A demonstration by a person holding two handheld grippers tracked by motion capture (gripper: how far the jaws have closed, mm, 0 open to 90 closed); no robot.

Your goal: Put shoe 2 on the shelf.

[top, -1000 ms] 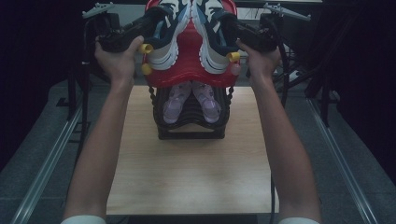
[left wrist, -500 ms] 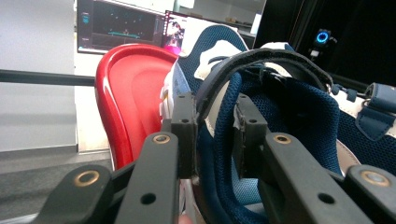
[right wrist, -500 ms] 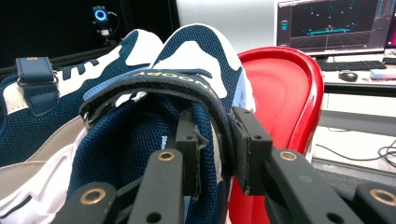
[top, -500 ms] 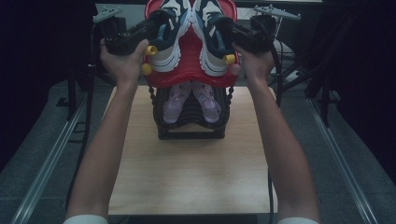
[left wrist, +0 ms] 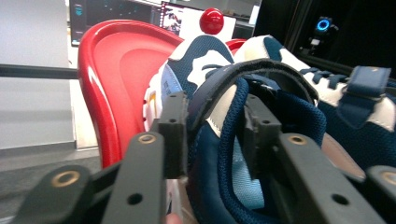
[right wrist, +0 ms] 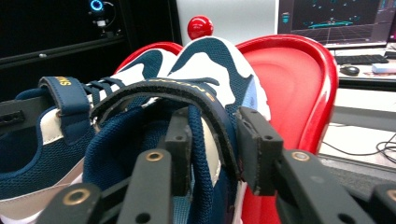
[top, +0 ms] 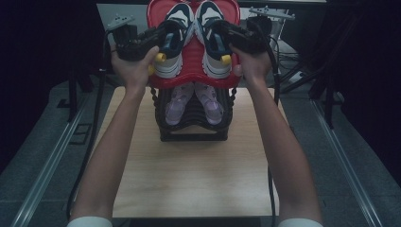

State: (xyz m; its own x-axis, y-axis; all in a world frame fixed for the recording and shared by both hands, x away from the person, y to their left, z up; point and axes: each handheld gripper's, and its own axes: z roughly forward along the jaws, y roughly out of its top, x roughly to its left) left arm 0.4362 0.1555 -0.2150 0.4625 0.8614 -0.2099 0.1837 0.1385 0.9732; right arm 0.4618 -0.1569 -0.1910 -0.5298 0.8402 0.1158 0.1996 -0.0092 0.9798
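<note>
Atop the red tray (top: 191, 78), my left gripper (top: 158, 38) and right gripper (top: 227, 34) straddled each sneaker's collar (left wrist: 219, 140), jaws just loosened, pads apart; tray rims stood close outside.

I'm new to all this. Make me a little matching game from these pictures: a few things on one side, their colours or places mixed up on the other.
Things:
1. shoe tray
2. navy shoes
3. lilac shoes
4. round knob

Descriptions:
A. on the lower black rack
B. lying in the red tray, heels toward the person
C. red, at the tray's far end
D. red, topmost on the stack

Pairs: 1-D, 2-B, 3-A, 4-C
</note>
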